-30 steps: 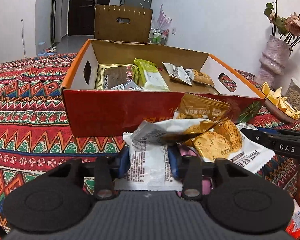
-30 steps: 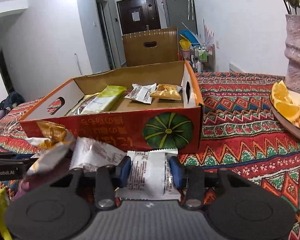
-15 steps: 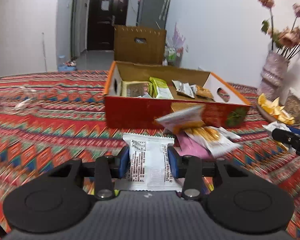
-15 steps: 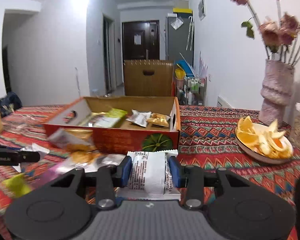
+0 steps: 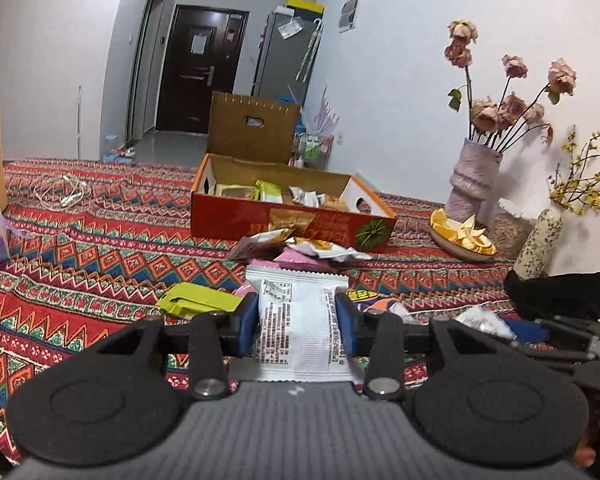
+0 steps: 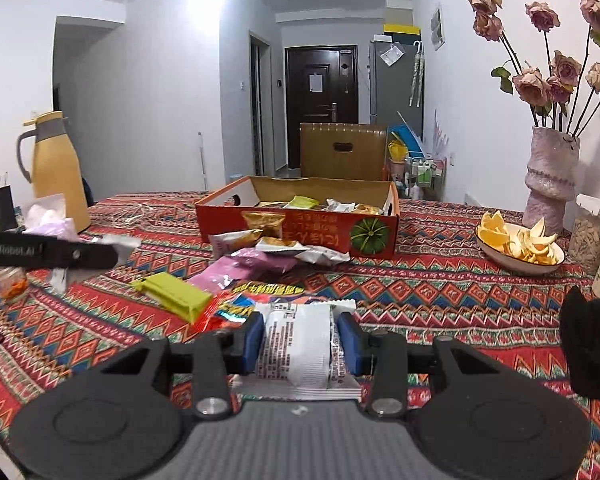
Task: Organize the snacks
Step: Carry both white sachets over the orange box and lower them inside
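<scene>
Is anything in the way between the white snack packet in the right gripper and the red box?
Yes. The white packet in the right gripper faces a heap of loose snack packets lying against the red box's front wall, with a green packet nearer. The box's top is open, so lifting over looks possible.

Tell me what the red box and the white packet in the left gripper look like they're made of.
Red box: apparently cardboard, brown unprinted inside, printed red outside, die-cut handle holes. White packet: likely thin plastic film, slightly glossy, with a serrated sealed edge.

Probably a home's living and dining room: patterned tablecloth [image 6: 440, 280], vase of dried roses [image 6: 550, 184], front door [image 6: 320, 100], fridge [image 6: 394, 88].
</scene>
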Tool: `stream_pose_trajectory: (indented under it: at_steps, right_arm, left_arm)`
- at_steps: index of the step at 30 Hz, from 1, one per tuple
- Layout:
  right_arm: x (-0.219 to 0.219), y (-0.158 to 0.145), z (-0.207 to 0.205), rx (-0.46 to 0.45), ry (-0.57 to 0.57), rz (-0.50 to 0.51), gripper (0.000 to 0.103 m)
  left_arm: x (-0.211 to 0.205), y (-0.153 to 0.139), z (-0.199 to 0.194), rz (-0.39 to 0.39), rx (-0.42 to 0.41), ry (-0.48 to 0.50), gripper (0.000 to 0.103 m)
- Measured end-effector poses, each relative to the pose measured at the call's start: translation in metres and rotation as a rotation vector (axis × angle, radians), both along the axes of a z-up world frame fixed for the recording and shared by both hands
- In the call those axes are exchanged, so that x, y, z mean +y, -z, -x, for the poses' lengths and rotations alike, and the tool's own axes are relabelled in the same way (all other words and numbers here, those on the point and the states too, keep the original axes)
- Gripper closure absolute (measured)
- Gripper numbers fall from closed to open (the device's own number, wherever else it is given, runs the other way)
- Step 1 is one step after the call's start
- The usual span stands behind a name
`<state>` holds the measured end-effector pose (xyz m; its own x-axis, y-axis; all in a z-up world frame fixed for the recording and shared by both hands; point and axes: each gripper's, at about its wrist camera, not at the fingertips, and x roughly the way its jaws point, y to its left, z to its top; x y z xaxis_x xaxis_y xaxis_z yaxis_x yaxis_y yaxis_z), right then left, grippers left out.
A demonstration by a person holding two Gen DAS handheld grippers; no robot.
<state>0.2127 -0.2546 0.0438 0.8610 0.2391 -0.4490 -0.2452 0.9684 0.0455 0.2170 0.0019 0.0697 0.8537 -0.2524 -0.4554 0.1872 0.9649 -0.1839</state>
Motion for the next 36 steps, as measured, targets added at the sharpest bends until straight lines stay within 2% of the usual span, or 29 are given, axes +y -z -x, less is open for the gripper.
stream_pose_trajectory:
  at_steps: [7,15,19,25,30,36]
  right_arm:
    - [-0.005,0.004,0.001,0.01,0.018,-0.002,0.063]
    - [-0.009,-0.005,-0.035,0.002,-0.037,-0.009,0.063]
    - [-0.011,-0.026,-0.075,-0.057,-0.08,0.004,0.063]
    - [-0.009,-0.05,-0.169,-0.132,-0.079,0.069,0.063]
    - [-0.012,-0.041,-0.267,-0.069,-0.057,0.039,0.063]
    - [-0.012,-0.009,-0.362,0.038,0.0,0.092,0.063]
  left_arm:
    - [-0.008,0.002,-0.004,-0.014,-0.007,0.006,0.062]
    - [-0.011,-0.012,-0.05,-0.016,-0.019,0.017,0.062]
    - [-0.014,-0.032,-0.106,0.009,-0.036,0.035,0.062]
    - [-0.033,-0.047,-0.209,-0.041,-0.066,0.082,0.062]
    - [-0.052,-0.037,-0.308,-0.036,-0.018,0.085,0.062]
    - [-0.077,0.002,-0.406,-0.087,0.111,0.074,0.062]
